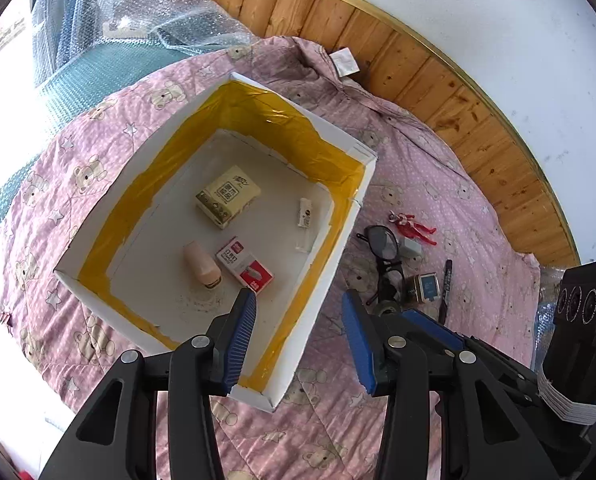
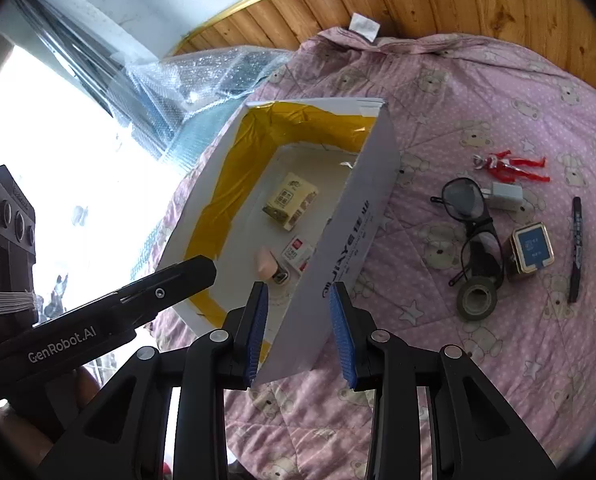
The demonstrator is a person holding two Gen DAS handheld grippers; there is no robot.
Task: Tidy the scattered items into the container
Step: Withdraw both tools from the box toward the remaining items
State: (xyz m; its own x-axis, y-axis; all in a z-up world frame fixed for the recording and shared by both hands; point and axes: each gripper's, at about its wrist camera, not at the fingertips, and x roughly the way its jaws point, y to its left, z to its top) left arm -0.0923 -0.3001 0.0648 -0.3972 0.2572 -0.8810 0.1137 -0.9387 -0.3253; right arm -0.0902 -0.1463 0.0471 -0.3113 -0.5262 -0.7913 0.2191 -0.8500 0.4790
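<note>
A white cardboard box (image 1: 334, 216) lined with yellow tape is set on a pink bear-print quilt (image 2: 478, 92), and four items are already lodged on its floor: a yellow tissue packet (image 1: 228, 196), a pink bottle (image 1: 201, 265), a red-and-white staple box (image 1: 245, 266) and a small white tube (image 1: 305, 212). The remaining scattered items lie in a loose cluster on the quilt beside the box's printed side wall: a red action figure (image 2: 512, 165), a white charger plug (image 2: 505, 195), black-framed glasses (image 2: 472, 224), a square tin with a blue lid (image 2: 530, 250), a roll of dark tape (image 2: 477, 298) and a black marker pen (image 2: 575, 249). The left gripper (image 1: 298, 340) is held above the near corner of the box with its blue pads spread apart and nothing between them. The right gripper (image 2: 300, 334) is likewise spread and empty, positioned over the near end of the box's side wall. The step in hand is judged to be a transition between a deposit and the next pickup; roughly half of the tidying appears to remain. For the next move, a gripper is to be carried to the cluster, most readily the right one. The tape roll, nearest the right gripper, is a reasonable first target. The glasses partly overlie the roll and touch the tin, so the pads should be lowered clear of the frame before closing.
</note>
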